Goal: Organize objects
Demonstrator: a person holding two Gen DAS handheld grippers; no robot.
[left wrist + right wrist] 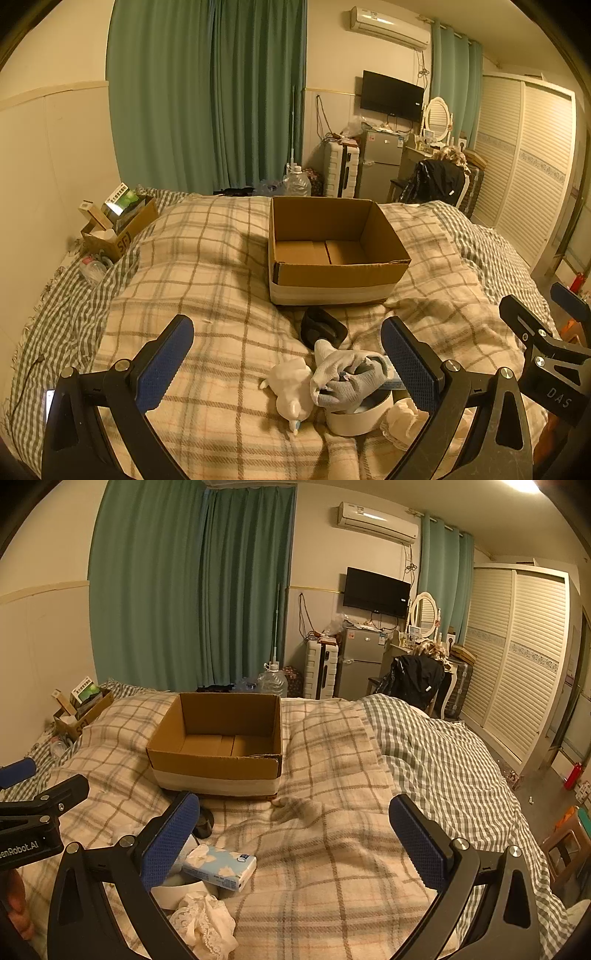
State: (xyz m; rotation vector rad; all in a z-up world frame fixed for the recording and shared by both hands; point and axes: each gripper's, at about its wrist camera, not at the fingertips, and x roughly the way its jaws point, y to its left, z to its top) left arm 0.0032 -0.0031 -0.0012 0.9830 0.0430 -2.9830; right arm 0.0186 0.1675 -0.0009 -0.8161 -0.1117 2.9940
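Note:
An open, empty cardboard box [334, 254] sits on the plaid bed cover [207, 280]; it also shows in the right wrist view [221, 749]. In front of it lies a small pile: a black object [321, 326], a grey glove [347, 376], a white plush toy [291, 387], a white round container [360, 415], a lacy white cloth [205, 923] and a blue tissue pack [219, 866]. My left gripper [288, 363] is open, its jaws either side of the pile. My right gripper [295, 843] is open and empty, just right of the pile.
A smaller carton [120, 225] full of items and a plastic bottle [94, 267] lie at the bed's left edge by the wall. A water jug [297, 182], fridge [380, 164], chair with a jacket [437, 181] and wardrobe [524, 173] stand beyond the bed.

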